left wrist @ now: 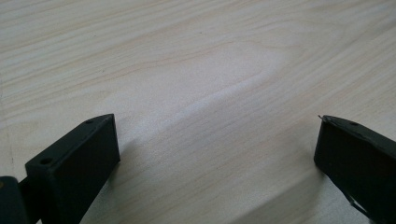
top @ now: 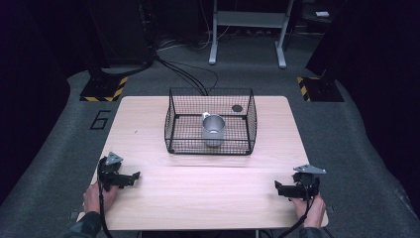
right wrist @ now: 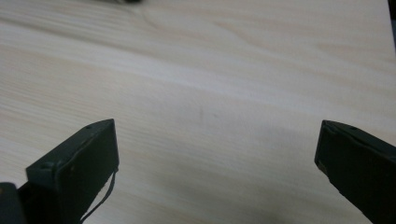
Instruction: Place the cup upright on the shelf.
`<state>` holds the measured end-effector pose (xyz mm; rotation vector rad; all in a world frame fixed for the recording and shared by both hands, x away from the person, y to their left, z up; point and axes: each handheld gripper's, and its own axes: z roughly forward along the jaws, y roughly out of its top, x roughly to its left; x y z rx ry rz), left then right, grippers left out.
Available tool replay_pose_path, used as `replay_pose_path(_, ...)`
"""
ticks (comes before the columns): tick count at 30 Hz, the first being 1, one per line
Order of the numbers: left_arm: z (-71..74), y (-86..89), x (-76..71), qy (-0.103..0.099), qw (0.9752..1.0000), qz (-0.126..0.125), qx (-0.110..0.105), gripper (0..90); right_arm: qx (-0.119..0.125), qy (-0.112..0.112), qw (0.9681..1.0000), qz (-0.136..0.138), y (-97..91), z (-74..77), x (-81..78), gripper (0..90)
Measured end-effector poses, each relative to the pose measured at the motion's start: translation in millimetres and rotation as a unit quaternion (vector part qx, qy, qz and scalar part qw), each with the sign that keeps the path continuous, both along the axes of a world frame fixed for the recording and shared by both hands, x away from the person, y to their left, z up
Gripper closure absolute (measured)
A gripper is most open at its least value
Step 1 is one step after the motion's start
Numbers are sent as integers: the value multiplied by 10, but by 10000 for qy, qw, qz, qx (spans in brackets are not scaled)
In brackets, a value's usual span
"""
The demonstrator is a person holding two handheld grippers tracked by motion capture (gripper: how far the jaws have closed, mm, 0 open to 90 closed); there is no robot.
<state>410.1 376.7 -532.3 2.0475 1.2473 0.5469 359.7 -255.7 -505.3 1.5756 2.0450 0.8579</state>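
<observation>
Standing upright: silver metal cup [top: 213, 130] | inside black wire basket [top: 171, 121]

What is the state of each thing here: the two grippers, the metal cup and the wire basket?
Left gripper: open, jaws wide apart, holding nothing, low over the table.
Right gripper: open, holding nothing, low over the table.
Metal cup: inside the basket, its open mouth showing from above, not gripped.
Wire basket: upright on the table, top open.

Grey carpet floor [top: 346, 144], dark surroundings; white metal stand [top: 247, 29] behind table (yellow-black hazard-striped bases [top: 104, 89] flanking).
</observation>
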Motion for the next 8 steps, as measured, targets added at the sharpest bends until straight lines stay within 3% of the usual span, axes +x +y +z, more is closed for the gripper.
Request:
replay_pose_path(1,0,0,0,-1,10000,1,1,0,28,51,10000,-63,-14,-58,-4,0)
replay_pose_path(3,0,0,0,0,10000,0,2,0,-39,-70,9999,-145,-58,-194,-31,0)
replay_pose_path(8,0,0,0,0,10000,1,1,0,-141,-161,9997,-130,-63,-239,-36,0)
